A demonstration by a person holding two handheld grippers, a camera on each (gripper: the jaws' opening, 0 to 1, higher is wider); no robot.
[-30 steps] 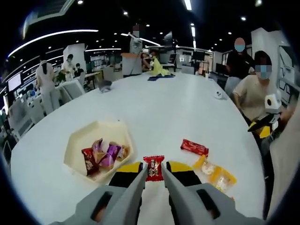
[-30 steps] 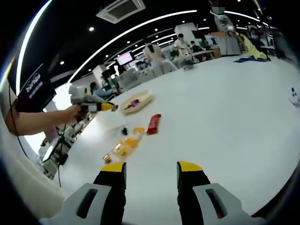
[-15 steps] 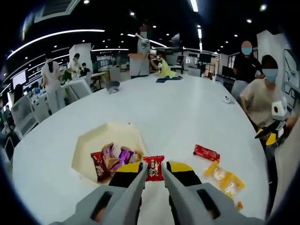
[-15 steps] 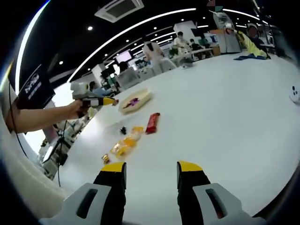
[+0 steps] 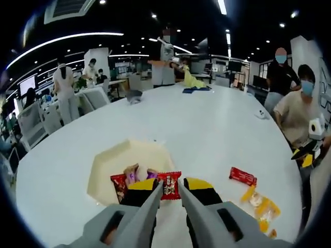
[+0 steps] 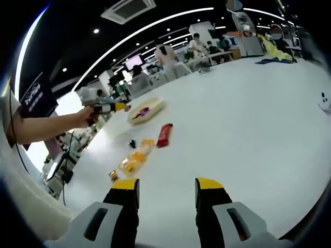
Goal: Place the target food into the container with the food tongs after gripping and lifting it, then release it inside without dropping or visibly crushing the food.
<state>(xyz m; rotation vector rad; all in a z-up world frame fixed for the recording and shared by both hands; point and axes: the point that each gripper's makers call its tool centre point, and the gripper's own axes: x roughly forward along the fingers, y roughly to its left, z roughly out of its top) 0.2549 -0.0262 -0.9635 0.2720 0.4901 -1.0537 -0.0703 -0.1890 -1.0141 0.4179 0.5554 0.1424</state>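
Note:
My left gripper [image 5: 170,186] is shut on a small red snack packet [image 5: 169,185], held over the near right edge of a cream hexagonal tray [image 5: 111,164] that holds several wrapped snacks [image 5: 130,178]. In the right gripper view the left gripper [image 6: 106,108] shows far off at the left, in a person's hand, beside the same tray [image 6: 145,110]. My right gripper [image 6: 166,188] is open with nothing between its jaws, well back from the food over bare white table.
On the white table [image 5: 207,124] lie a long red bar [image 5: 242,176] and yellow packets [image 5: 265,209] to the tray's right, seen too in the right gripper view as the red bar [image 6: 164,135] and yellow packets [image 6: 135,156]. People stand and sit around the table.
The left gripper has carried the red packet leftward toward the tray, from the bare table beside it to over its near edge. The right gripper has held still.

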